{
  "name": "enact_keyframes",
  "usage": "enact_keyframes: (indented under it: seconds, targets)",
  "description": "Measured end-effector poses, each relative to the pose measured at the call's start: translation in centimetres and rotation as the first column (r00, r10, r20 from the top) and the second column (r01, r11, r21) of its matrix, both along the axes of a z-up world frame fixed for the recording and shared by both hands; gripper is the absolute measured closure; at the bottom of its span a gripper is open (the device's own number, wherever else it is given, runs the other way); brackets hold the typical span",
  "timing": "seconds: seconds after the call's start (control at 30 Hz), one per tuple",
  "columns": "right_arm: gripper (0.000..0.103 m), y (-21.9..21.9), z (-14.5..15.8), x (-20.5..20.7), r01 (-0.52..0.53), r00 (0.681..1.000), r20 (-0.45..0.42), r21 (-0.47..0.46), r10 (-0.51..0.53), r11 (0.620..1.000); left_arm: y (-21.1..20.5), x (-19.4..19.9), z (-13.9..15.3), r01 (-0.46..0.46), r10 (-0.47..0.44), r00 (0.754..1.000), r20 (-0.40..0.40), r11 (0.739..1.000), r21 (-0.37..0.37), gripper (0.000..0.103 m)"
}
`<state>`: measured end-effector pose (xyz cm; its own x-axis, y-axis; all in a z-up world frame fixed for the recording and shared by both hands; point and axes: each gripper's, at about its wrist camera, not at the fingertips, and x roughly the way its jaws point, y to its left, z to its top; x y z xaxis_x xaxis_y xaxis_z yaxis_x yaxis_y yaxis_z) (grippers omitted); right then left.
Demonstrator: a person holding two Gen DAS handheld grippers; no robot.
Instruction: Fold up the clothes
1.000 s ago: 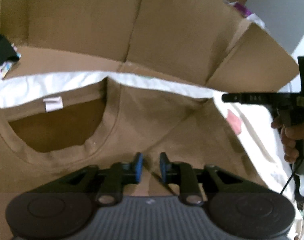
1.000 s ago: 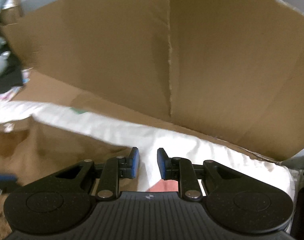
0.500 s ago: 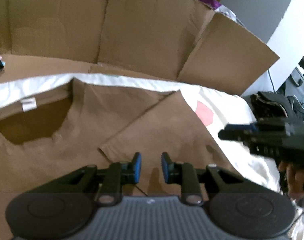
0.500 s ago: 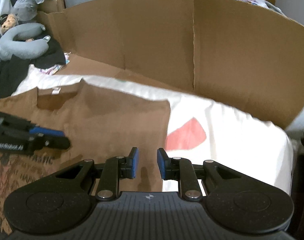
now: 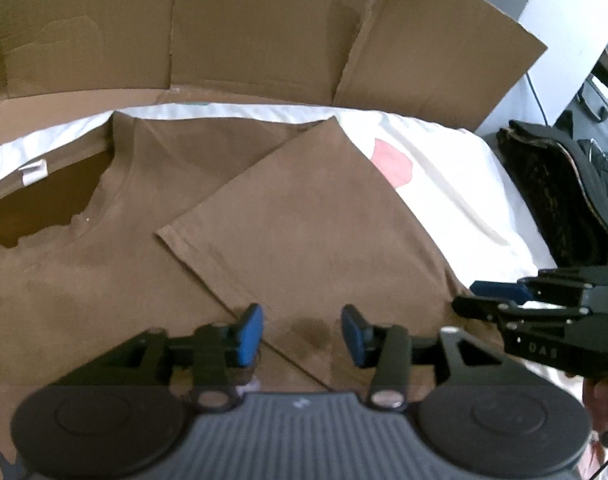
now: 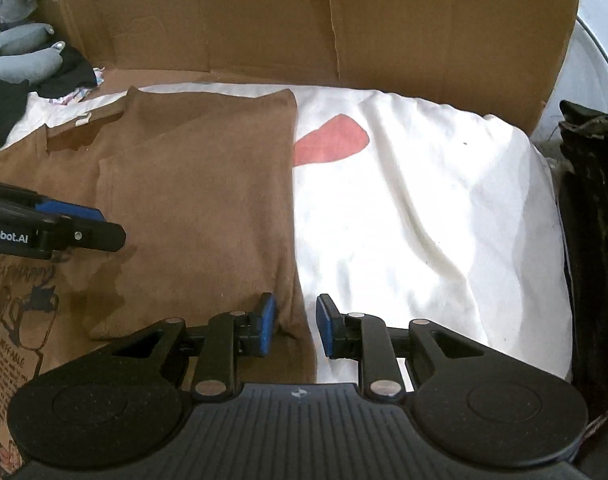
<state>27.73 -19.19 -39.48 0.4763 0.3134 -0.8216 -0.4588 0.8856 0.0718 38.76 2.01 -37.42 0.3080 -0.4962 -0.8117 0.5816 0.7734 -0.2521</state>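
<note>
- Brown t-shirt [image 5: 151,280] lies flat on a white sheet [image 6: 404,220] that covers the surface, with a cardboard wall [image 5: 243,28] standing along the far edge.
- One sleeve [image 5: 312,216] is folded in over the chest, so the shirt's right side runs as a straight edge, with the white sheet bare next to it.
- Neck opening with its white label [image 5: 33,170] sits toward the far left corner, close to the cardboard.
- Some printed artwork shows on the shirt front at the near left in the right wrist view, too small to read.
- Left gripper [image 5: 301,332] hovers over the folded sleeve's hem; its blue pads are spreading apart and nothing is pinched between them, just cloth underneath.
- Right gripper [image 6: 293,326] sits right at the shirt's folded right edge, fingers a little apart and widening slightly. The cloth edge runs up between the pads, but I don't see them pressing on it.
- Each gripper shows up in the other's view, so they're pretty near each other.
- Pink patch [image 6: 332,140] on the sheet peeks out just beside the shirt's far right corner.
- Grey plush thing [image 6: 19,56] and dark clothes sit off the far left corner; a black bag [image 5: 560,196] is past the right edge.
</note>
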Motion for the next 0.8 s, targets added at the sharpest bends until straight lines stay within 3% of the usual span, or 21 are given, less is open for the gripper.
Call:
enact_keyframes:
  seconds: [0.13,0.23,0.4,0.8]
  targets:
    - [0.071,-0.8,0.2,0.1,0.031,0.999,-0.023,0.027,-0.031,0.999,0.2,-1.0,1.0,0.026,-0.027,0.998,0.053,1.0,0.017,0.053]
    - [0.071,-1.5,0.6,0.3,0.079,0.996,-0.051,0.066,-0.076,0.995,0.2,-1.5,1.5,0.039,-0.039,0.998,0.041,0.999,0.0,0.053]
    - [0.071,-1.2,1.8,0.1,0.063,0.998,-0.008,0.119,-0.062,0.991,-0.6,-2.2,2.0,0.062,-0.061,0.997,0.052,0.998,-0.02,0.053]
    - [0.071,-1.5,-0.3,-0.5,0.007,1.0,-0.026,0.069,-0.005,0.998,-2.3,-3.7,-0.6,0.085,-0.085,0.996,0.031,0.996,0.005,0.052]
